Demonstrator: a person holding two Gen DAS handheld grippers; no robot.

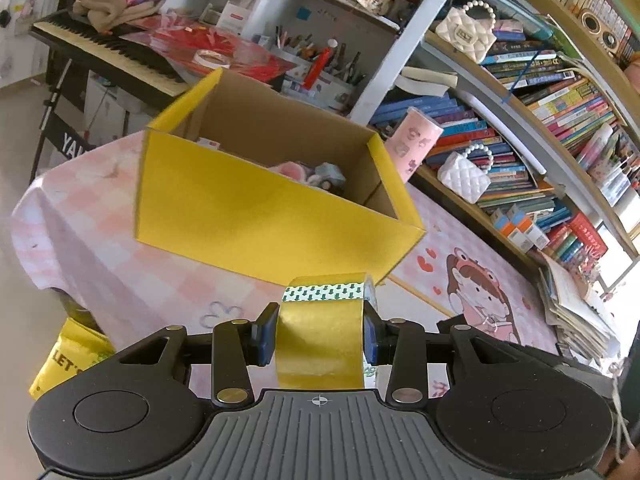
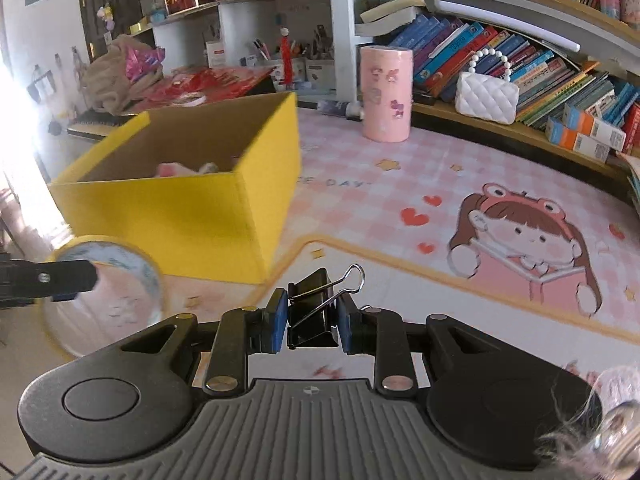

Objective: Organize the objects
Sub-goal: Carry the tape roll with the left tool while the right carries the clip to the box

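My left gripper is shut on a roll of yellow tape and holds it above the pink table mat, just in front of an open yellow cardboard box. The box holds a few small toys. My right gripper is shut on a black binder clip with wire handles, above the mat and to the right of the box. The tape roll and a left finger show blurred at the left of the right wrist view.
A pink cylinder stands on the mat behind the box, near a white quilted bag and shelves of books. A keyboard with clutter lies beyond the table. A yellow bag sits low at the left.
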